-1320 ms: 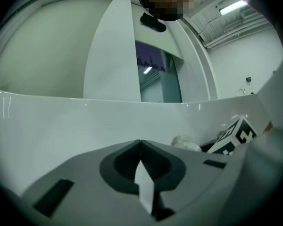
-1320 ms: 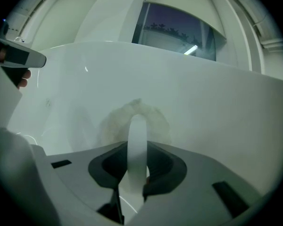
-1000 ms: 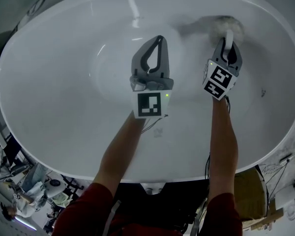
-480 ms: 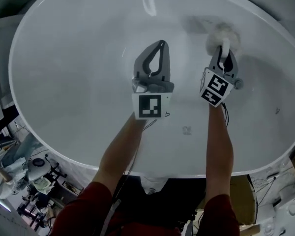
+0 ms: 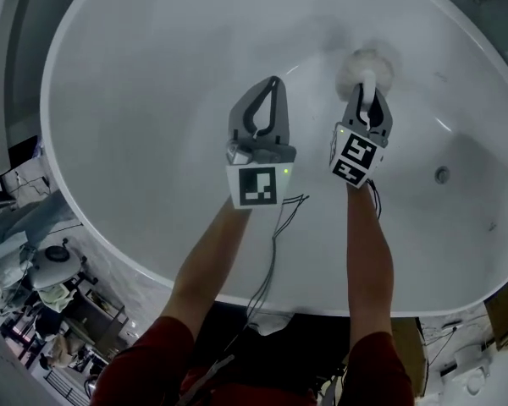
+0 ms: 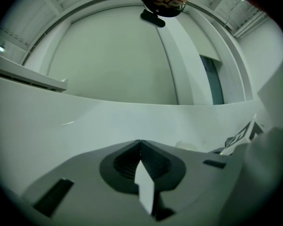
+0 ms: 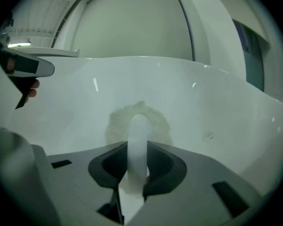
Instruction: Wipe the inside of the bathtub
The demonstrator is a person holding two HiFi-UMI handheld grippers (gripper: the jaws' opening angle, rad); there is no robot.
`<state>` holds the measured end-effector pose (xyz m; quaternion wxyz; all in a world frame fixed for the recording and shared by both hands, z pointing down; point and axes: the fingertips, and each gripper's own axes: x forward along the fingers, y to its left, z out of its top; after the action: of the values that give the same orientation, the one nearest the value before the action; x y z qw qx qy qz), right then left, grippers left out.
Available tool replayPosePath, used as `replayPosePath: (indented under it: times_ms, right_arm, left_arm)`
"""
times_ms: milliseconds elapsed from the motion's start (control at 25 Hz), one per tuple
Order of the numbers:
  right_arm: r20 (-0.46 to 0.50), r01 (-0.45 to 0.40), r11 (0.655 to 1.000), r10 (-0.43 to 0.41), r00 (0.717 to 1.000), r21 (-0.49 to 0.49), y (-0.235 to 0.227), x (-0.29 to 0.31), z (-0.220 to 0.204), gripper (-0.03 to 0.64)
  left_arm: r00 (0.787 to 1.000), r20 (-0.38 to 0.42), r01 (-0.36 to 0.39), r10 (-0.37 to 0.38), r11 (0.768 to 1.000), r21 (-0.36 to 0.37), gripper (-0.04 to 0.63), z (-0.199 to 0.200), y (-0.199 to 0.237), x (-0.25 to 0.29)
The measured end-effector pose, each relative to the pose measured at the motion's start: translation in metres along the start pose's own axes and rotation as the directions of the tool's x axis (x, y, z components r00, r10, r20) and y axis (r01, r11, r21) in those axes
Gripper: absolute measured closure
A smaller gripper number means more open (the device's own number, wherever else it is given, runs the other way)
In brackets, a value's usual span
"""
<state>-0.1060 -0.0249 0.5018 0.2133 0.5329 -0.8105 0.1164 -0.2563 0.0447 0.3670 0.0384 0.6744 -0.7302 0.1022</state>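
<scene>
A large white oval bathtub (image 5: 135, 142) fills the head view. My right gripper (image 5: 368, 96) is shut on the white handle (image 7: 137, 149) of a round fluffy scrubber (image 5: 364, 64), whose head presses against the tub's inner wall (image 7: 217, 107). In the right gripper view the scrubber head (image 7: 139, 121) sits flat on the white surface just past the jaws. My left gripper (image 5: 273, 83) hovers over the tub floor to the left of the right one, shut with nothing between its jaws (image 6: 139, 142).
The drain (image 5: 441, 174) lies in the tub floor to the right of my right gripper. Cables (image 5: 279, 227) hang from the left gripper. Outside the tub's near rim (image 5: 195, 290) sits floor clutter (image 5: 42, 294) at lower left.
The view has shifted so the tub sits further right and the drain shows. The right gripper with the scrubber has slid left along the wall, closer to the left gripper.
</scene>
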Motion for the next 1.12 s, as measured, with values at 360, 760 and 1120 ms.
replayPosePath:
  times_ms: [360,760,1120]
  right_arm:
    - [-0.038,-0.077,0.996,0.075,0.996,-0.038,0.091,0.041,-0.03,0.523]
    - [-0.122,-0.083,0.996,0.08,0.989,-0.019,0.097,0.096,-0.105,0.523]
    - [-0.145,-0.104,0.995,0.102,0.984,-0.004,0.107,0.132,-0.127,0.523]
  left_arm:
    - [0.997,-0.06,-0.058,0.058,0.998,0.0,0.578,-0.058,0.07,-0.005]
    - [0.988,-0.143,-0.06,0.056,0.998,-0.026,0.578,-0.137,0.066,0.021]
    - [0.984,-0.18,-0.008,0.01,1.0,0.011,0.578,-0.164,0.052,0.032]
